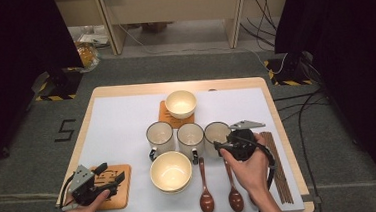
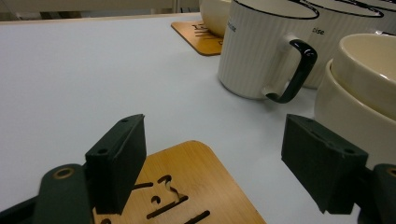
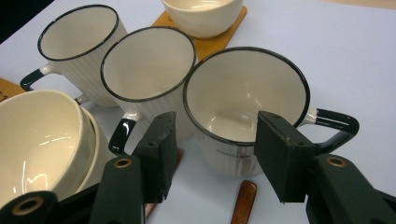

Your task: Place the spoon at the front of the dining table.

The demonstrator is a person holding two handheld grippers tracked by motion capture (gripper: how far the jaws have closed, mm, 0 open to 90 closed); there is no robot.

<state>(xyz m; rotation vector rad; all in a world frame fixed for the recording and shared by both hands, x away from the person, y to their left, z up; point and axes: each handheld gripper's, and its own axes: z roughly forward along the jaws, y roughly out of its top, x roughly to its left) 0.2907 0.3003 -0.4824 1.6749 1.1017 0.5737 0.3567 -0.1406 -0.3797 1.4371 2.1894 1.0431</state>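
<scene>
Mugs stand three in a row at mid-bench; the right claw (image 1: 227, 144) hovers with its jaws spread apart over the near rim of the rightmost mug (image 3: 245, 107), gripping nothing. That mug's black handle (image 3: 337, 128) points out past the claw's right jaw. The left claw (image 1: 112, 179), also open and empty, hangs low over the wooden coaster (image 2: 187, 186) at the bench's near left corner, beside the stacked bowls (image 1: 170, 171).

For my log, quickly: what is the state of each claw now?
Left claw: open, holding nothing, above the wooden coaster.
Right claw: open, holding nothing, at the right mug.
</scene>
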